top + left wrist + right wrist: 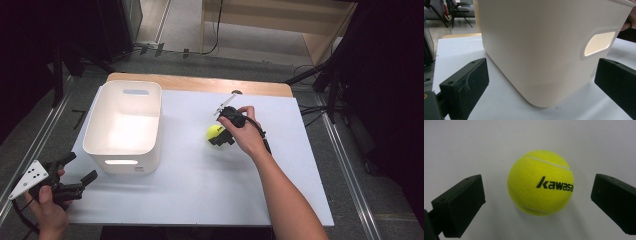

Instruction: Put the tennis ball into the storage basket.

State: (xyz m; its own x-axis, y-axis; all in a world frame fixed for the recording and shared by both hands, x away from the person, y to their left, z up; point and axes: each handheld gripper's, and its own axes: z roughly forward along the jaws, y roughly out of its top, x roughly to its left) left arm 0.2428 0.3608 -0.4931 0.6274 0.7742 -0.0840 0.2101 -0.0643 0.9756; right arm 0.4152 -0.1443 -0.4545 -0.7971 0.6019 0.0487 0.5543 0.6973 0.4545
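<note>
Lining up right gripper (537, 195) on ball (540, 182), fingers apart either side, not touching. Next: closing on ball, likely for bin (107, 145). Left gripper (541, 82) idling, fingers apart.

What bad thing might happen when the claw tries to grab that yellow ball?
The tennis ball sits free on the smooth white table, so if one jaw of the open right gripper touches it first, it may roll away. The round, fuzzy ball might also squirt out of flat jaws that close off-centre. The white bin stands apart from the ball, so a loose grip may drop it on the way.

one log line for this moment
right gripper: open, around ball | left gripper: open, facing bin | ball: on table
</note>
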